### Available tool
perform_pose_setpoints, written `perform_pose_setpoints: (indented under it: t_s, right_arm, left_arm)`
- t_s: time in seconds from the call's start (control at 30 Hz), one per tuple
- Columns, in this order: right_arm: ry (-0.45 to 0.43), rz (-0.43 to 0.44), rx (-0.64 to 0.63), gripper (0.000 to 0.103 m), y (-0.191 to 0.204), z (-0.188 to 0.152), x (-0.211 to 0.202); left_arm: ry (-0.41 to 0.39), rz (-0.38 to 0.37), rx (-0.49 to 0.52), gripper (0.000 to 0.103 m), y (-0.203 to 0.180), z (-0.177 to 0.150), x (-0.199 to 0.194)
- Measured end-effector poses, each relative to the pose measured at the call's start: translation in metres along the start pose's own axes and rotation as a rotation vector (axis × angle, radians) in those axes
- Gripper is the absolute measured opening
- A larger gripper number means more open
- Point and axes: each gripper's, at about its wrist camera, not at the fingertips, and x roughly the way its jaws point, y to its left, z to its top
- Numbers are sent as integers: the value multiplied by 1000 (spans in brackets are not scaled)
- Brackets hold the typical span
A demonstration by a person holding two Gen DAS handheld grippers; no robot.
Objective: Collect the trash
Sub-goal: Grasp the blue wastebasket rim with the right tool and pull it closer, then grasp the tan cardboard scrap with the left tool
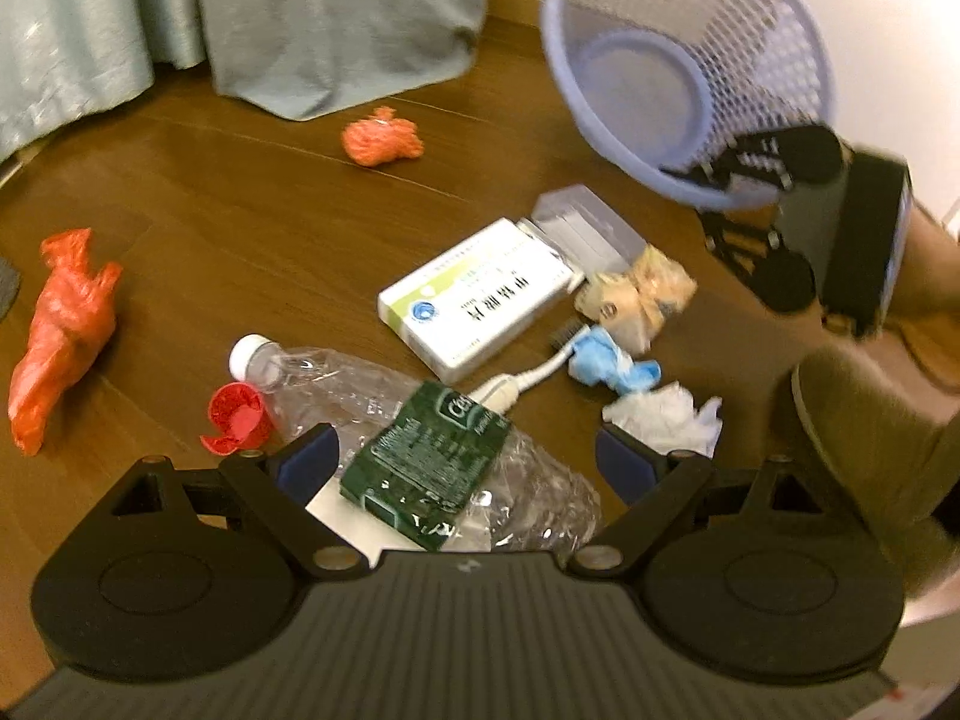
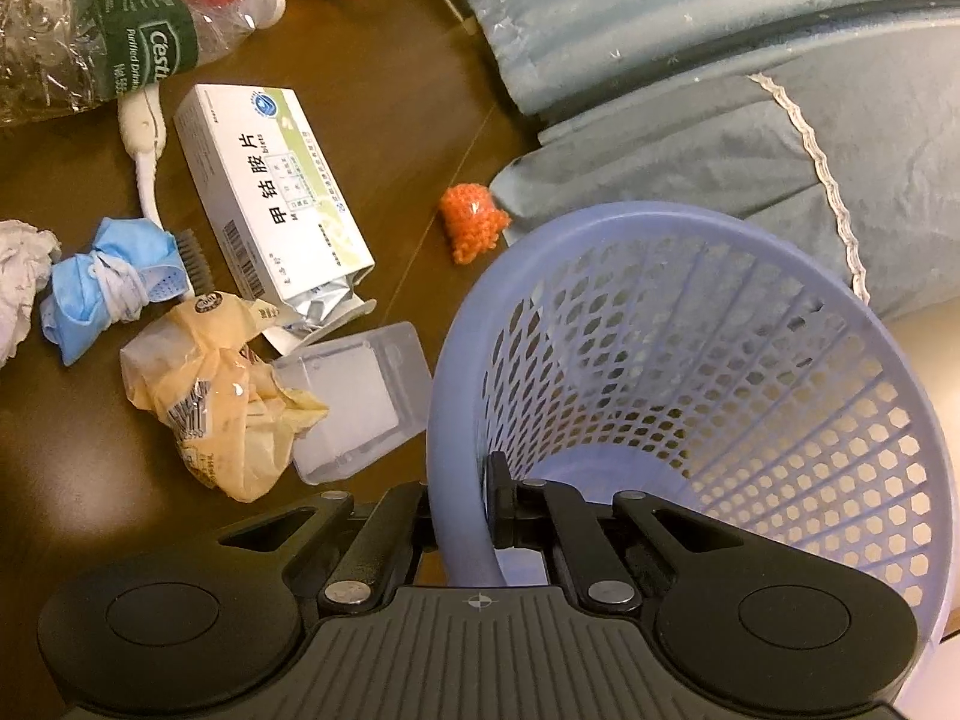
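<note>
The right gripper [image 2: 462,510] is clenched on the rim of the lavender mesh basket [image 2: 708,396], 1 finger inside the wall and 1 outside, with the rim pinched between them. The basket is tilted, its open mouth facing the camera on that wrist, and nothing lies inside it. In the left wrist view the same basket [image 1: 678,60] hangs tipped above the wooden floor [image 1: 228,222], the other gripper's dark fingers showing through its mesh.

The left gripper [image 1: 462,462] has its fingers released and spread wide, 1 on either side of a crushed clear plastic bottle [image 1: 360,396] with a dark green label and a white cap. The pads do not press on it.

The trash lies scattered on the floor. A red cap-like piece [image 1: 234,417] sits just beside the bottle's neck. A white medicine box [image 1: 480,294] lies beyond the bottle, a white brush [image 1: 534,372] between them. Near the box are a clear plastic case [image 1: 585,225], a crumpled tan wrapper [image 1: 639,291], a knotted blue mask [image 1: 612,363] and a white paper wad [image 1: 666,417]. Well apart to the left lies an orange bag [image 1: 63,330], and an orange mesh ball [image 1: 381,138] rests near the pale blue bedskirt [image 1: 336,18].
</note>
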Motion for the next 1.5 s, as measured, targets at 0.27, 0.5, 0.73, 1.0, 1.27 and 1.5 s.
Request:
perform_pose_setpoints:
  t_s: [0.27,0.5,0.73,1.0,1.27,1.5]
  right_arm:
    - [8,2,21,0,-2,0,2]
    - [11,7,37,0,-4,0,2]
    - [15,5,49,0,-7,-2,4]
    - [16,9,45,0,-8,-2,4]
    - [19,13,48,0,-9,0,6]
    - [17,13,59,0,-10,0,7]
  left_arm:
    - [69,37,-32,85,5,-8,15]
    - [79,70,-111,72,31,-6,15]
    - [94,110,38,72,49,-25,5]
    - [174,66,214,72,43,-38,27]
    - [189,89,91,64,43,-22,49]
    - [248,100,145,64,49,-42,46]
